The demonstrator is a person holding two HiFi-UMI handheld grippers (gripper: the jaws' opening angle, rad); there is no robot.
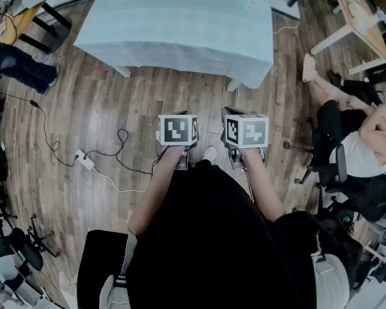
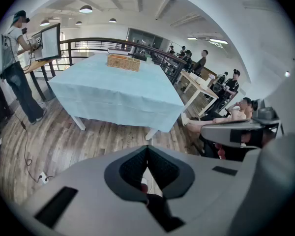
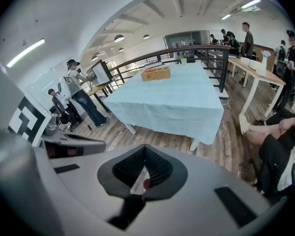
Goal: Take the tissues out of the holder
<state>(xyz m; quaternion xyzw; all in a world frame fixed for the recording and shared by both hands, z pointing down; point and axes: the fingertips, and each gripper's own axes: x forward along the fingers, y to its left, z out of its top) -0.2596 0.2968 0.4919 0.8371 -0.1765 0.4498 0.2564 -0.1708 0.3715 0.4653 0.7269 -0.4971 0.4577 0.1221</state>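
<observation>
Saw the left gripper [image 2: 147, 149] clenched, pads together at the tips with nothing between them, and the right gripper [image 3: 145, 148] clenched and empty likewise. Found both pointed down over the wooden floor [image 1: 109, 108], short of the table [image 1: 180, 31]. Spotted the woven holder [image 2: 123, 62] at the table's far end, well apart from both; could not make out tissues.

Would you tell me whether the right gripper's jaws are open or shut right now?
Shut. The right gripper shows, in its own view, dark pads meeting at the tips with nothing between them.
</observation>
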